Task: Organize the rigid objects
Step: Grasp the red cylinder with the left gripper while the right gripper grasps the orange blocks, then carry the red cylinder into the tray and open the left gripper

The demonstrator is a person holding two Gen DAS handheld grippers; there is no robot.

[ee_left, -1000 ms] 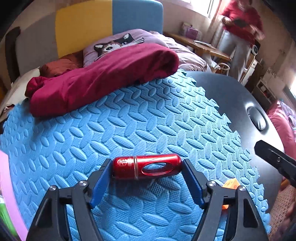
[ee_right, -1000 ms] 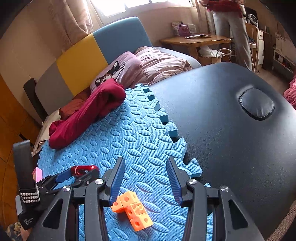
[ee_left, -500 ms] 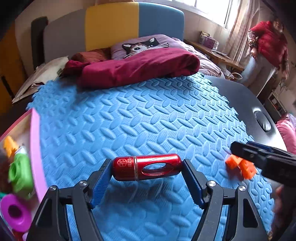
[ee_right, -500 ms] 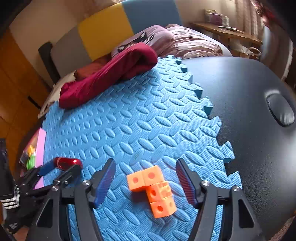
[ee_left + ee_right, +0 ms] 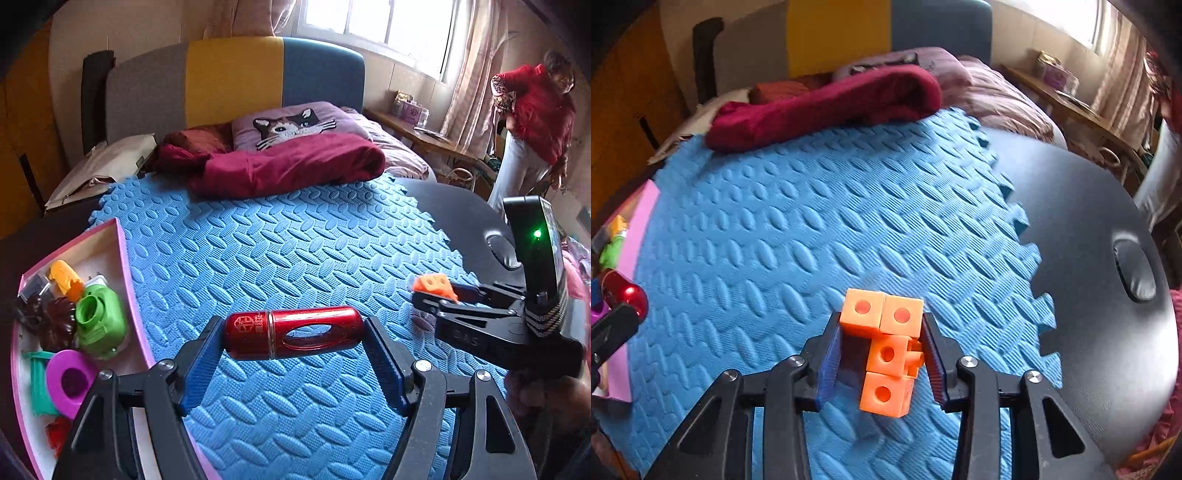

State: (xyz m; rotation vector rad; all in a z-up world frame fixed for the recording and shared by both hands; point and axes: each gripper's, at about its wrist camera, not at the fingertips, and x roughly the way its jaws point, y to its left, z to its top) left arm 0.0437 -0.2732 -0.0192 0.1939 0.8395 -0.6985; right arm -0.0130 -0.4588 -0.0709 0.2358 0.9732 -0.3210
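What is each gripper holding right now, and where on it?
The left gripper clamps the red metal capsule by its two ends. The right gripper, jaws just closing, pinches the orange plastic cube cluster across its top pair's sides.

There is one red metal capsule (image 5: 293, 332) and one orange piece (image 5: 886, 347) made of four joined cubes. One pink tray (image 5: 123, 266) is visible, one blue foam mat (image 5: 295, 251), and two grippers.
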